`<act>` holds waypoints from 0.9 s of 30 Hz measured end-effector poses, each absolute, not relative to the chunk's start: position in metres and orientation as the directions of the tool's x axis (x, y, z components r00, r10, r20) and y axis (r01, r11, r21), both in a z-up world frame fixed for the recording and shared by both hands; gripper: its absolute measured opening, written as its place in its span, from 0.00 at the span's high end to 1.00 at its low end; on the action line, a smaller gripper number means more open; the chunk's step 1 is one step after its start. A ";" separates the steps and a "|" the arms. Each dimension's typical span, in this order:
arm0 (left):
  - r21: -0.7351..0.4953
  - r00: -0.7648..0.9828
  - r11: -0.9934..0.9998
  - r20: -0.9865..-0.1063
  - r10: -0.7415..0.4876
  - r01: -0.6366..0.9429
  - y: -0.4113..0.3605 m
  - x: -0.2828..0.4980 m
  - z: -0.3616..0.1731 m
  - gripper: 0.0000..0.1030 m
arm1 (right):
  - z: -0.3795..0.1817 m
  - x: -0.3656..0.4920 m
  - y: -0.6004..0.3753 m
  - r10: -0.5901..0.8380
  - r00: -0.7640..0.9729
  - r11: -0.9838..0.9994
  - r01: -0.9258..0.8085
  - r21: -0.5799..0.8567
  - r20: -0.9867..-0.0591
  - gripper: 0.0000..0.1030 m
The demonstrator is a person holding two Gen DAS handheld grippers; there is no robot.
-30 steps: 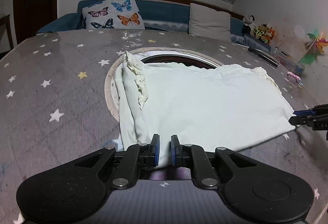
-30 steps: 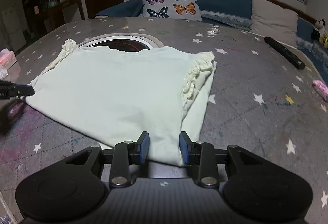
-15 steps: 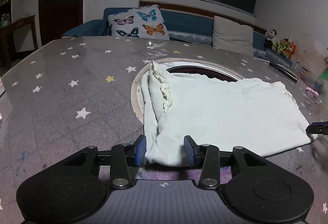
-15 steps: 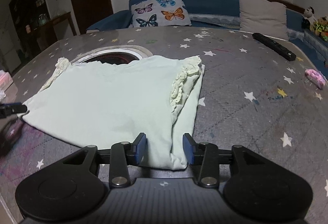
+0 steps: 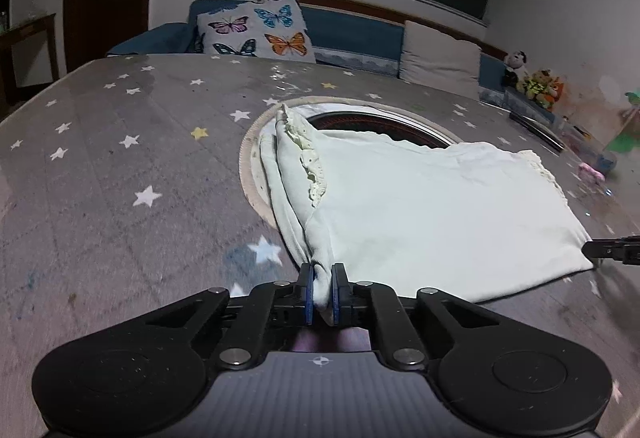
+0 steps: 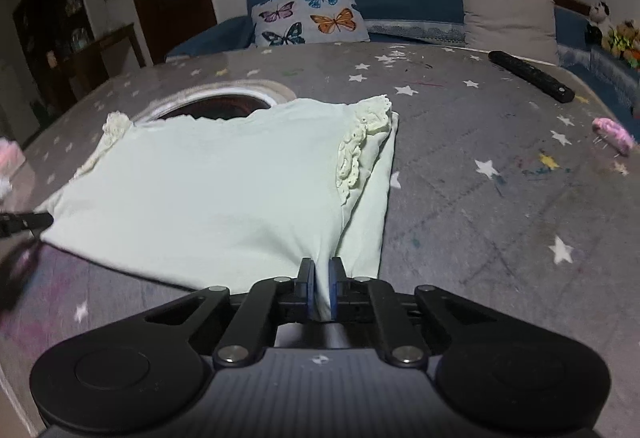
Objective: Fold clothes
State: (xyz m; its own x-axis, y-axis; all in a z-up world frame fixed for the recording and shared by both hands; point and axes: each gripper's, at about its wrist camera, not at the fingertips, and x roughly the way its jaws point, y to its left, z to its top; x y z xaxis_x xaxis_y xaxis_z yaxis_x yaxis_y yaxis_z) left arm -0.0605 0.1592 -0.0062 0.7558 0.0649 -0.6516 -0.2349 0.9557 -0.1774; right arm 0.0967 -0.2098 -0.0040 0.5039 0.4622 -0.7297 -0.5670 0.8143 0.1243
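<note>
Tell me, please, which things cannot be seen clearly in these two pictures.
- Shirt hem corners: both views, pinched inside the left gripper and right gripper.
- Round opening in the table: both views, partly covered by the shirt.
- Pink thing: right wrist view, blurred.
- Toys: left wrist view, too small.

Pale mint-green garment (image 5: 420,205) with cream lace trim; grey tablecloth (image 5: 120,165) printed with white and yellow stars; white cushion (image 6: 310,15) bearing multicoloured butterflies.
</note>
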 end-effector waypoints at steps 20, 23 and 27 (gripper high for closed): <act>-0.118 0.784 0.974 -0.615 0.083 -0.195 0.127 -0.095 0.013 0.67 | 0.013 0.105 -0.253 0.477 0.531 0.852 -0.474 0.221 -0.700 0.69; -0.120 0.795 0.984 -0.606 0.031 -0.130 0.109 -0.084 0.016 0.65 | 0.016 0.122 -0.248 0.485 0.530 0.848 -0.480 0.225 -0.696 0.69; -0.110 0.796 0.994 -0.600 -0.081 0.017 0.071 -0.066 0.019 0.65 | 0.019 0.144 -0.242 0.504 0.518 0.836 -0.493 0.240 -0.691 0.69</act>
State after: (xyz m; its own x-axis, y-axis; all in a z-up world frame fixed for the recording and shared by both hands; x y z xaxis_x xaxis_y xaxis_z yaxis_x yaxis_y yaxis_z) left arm -0.0660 0.0712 0.0191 0.7961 -0.0806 -0.5998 0.0174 0.9937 -0.1104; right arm 0.1438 -0.2418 0.0194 0.5180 0.5041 -0.6911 -0.4933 0.8361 0.2401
